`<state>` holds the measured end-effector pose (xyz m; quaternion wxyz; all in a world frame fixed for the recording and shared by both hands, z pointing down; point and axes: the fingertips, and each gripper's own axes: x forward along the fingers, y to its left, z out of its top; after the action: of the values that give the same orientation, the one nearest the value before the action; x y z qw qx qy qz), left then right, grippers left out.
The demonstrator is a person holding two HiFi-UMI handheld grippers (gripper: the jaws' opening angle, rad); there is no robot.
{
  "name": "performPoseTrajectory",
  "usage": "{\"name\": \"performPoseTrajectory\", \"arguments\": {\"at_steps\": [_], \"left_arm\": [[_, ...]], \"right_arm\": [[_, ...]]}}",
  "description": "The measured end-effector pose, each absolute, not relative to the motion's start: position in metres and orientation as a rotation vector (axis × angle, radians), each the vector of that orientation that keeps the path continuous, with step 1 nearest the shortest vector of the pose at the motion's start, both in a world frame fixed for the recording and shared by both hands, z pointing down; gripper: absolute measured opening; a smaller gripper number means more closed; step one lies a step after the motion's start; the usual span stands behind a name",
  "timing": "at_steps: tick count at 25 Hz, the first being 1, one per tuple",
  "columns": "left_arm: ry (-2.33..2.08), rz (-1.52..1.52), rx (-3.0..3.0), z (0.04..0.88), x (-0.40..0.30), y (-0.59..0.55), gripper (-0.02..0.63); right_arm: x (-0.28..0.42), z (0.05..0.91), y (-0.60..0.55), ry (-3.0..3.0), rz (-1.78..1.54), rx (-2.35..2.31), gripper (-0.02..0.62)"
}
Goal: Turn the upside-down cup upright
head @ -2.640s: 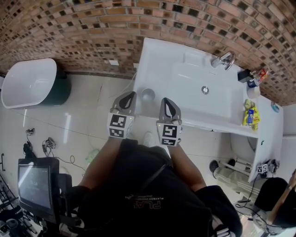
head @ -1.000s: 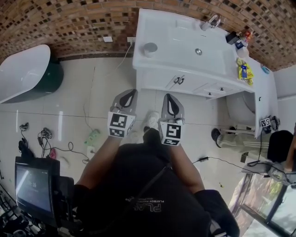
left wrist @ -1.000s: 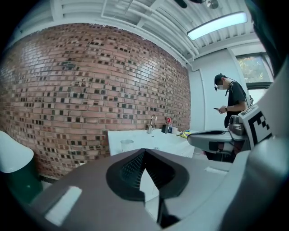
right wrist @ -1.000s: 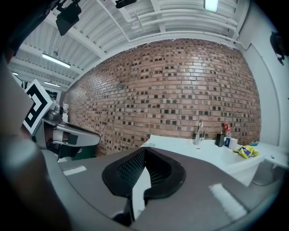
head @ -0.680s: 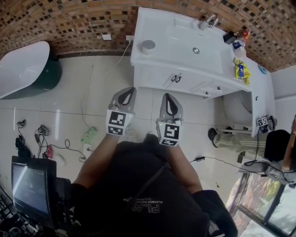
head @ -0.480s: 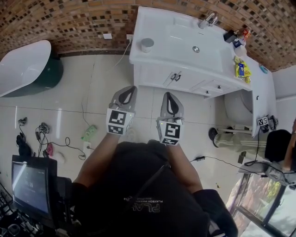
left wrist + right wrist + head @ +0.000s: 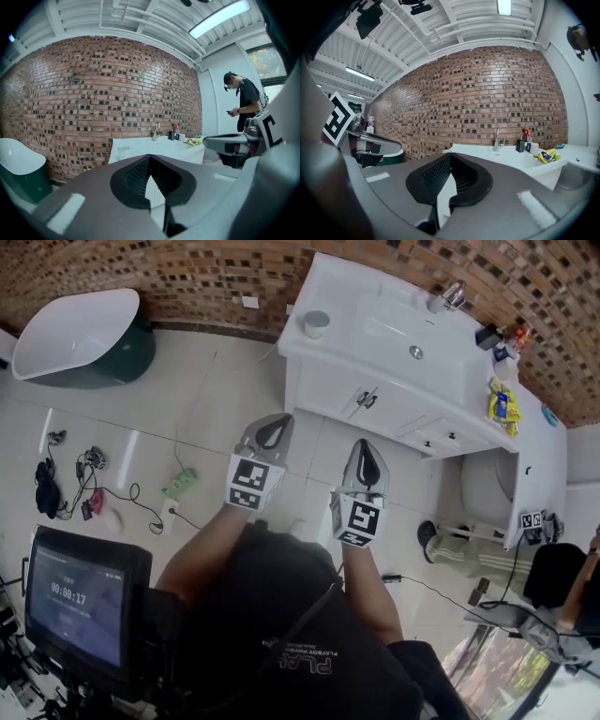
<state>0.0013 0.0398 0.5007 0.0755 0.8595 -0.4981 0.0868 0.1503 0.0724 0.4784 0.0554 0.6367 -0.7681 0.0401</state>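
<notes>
A: Left tongs (image 7: 274, 427), right tongs (image 7: 365, 457): both pinched closed, empty, over the floor (image 7: 206, 409).
B: Cup (image 7: 317, 323)?
A: Well apart at 12 o'clock, on the surface's (image 7: 349, 319) 9 o'clock end. Which way up, can't tell.
B: Then walk in first, open one tongs, grip its wall side-on, roll the wrist.

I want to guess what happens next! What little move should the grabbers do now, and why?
Probably move closer, carrying the left gripper toward the small pale cup on the white sink counter's left corner. Both it and the right gripper are shut, empty and over the tiled floor, well short of the cup. Which way up the cup stands is too small to tell.
</notes>
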Motion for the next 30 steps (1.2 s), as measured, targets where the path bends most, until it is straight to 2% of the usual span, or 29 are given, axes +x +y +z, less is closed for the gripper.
{"name": "performPoseTrajectory", "arguments": {"at_steps": [12,30], "left_arm": [[-1.48,0.305,2.59,0.495,0.0,0.089,-0.002],[-1.391,0.224,2.656,0.477,-0.013,0.086,-0.002]], "right_arm": [[0.152,0.505,0.124,-2.295,0.207,1.913,0.012],[0.121,0.465,0.118,-2.267,0.084,1.994,0.012]]}}
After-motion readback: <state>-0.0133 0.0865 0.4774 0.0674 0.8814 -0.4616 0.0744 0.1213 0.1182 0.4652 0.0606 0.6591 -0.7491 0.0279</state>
